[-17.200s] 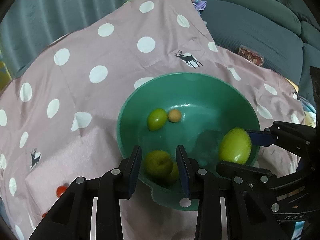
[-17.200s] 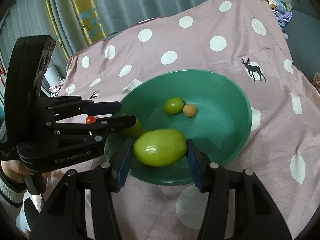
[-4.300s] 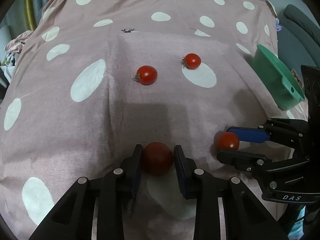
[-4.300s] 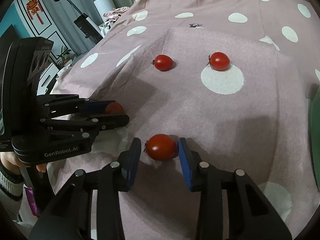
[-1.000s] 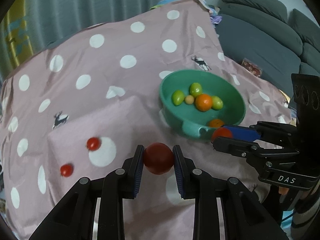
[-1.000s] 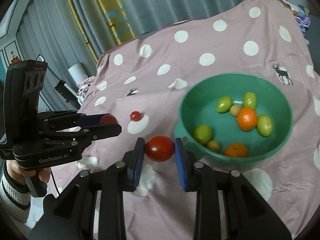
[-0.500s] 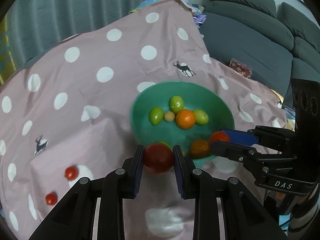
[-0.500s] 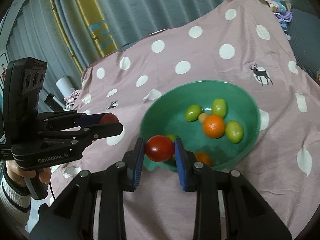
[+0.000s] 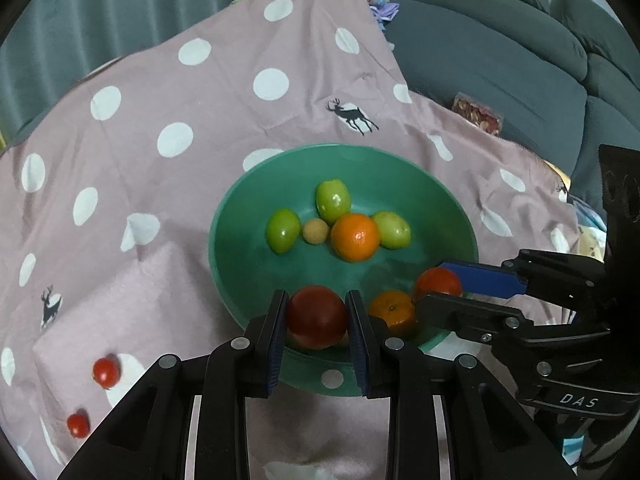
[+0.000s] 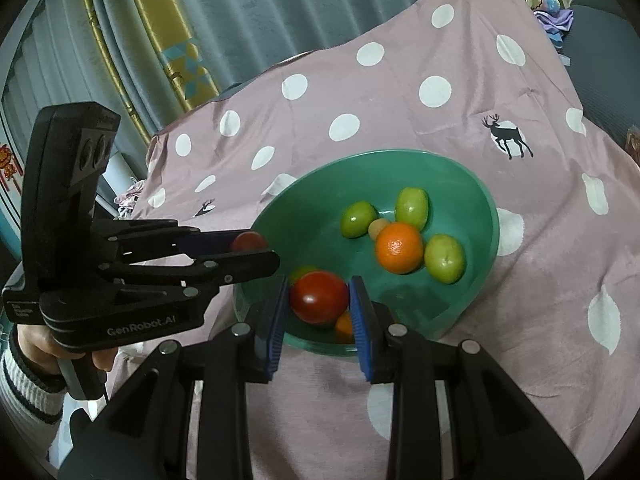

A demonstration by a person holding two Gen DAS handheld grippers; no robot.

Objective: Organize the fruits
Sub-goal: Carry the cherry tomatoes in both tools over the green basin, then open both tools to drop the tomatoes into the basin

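Tomatoes pinched by left gripper (image 9: 317, 318) and right gripper (image 10: 319, 298) hang over the green bowl (image 9: 240, 196), which holds limes and oranges; two cherry tomatoes (image 9: 106, 372) remain left of it.

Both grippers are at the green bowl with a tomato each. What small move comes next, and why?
Probably open both over the bowl: the left gripper holds a tomato above its near rim, and the right gripper holds another tomato over its inside, so both should drop in.
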